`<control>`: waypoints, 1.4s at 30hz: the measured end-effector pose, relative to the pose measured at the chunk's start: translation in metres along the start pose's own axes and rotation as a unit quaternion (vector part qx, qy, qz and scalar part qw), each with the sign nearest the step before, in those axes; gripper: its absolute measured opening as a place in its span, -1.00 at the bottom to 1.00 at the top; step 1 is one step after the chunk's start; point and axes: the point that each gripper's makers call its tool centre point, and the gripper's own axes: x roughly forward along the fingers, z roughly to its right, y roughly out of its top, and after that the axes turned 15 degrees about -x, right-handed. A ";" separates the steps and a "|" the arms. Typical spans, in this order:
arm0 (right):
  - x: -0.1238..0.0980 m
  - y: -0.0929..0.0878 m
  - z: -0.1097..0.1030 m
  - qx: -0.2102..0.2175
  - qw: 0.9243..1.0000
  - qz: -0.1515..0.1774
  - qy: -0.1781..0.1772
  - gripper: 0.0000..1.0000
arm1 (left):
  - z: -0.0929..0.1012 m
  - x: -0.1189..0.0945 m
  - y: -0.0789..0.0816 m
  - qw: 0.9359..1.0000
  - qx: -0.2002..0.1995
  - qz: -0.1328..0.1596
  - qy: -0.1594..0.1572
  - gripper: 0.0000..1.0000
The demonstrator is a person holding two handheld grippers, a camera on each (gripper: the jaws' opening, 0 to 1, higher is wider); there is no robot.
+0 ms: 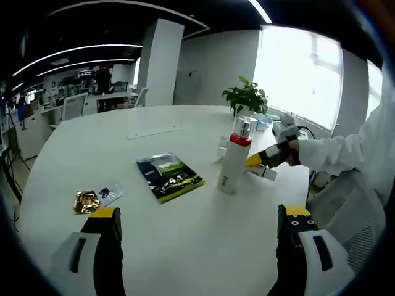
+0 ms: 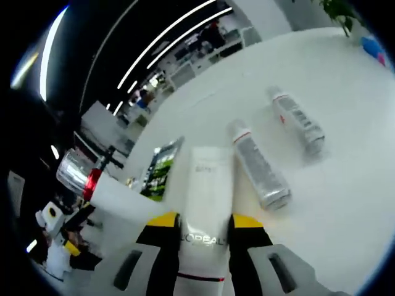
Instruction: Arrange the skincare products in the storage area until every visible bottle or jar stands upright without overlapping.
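Clamping a white tube (image 2: pixel 207 203), the right gripper (image 2: pixel 202 233); left gripper (image 1: pixel 199 223) apart above the table (image 1: pixel 92 148)

Open office — bright window (image 1: pixel 296 74), white pillar (image 1: pixel 162 61), ceiling light strips (image 1: pixel 80 49).

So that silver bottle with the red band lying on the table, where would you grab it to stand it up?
Probably around its cylindrical body, near the middle. The silver bottle with the red band lies flat on the white table, its long sides exposed, so jaws could close across its width from above. The side nearer the white L'Oreal tube looks tight. The other silver bottle lies apart.
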 end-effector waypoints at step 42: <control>-0.106 0.077 -0.130 -0.098 0.973 0.173 0.120 -0.54 | 0.033 -0.021 0.049 0.997 -0.035 0.070 -0.028 0.99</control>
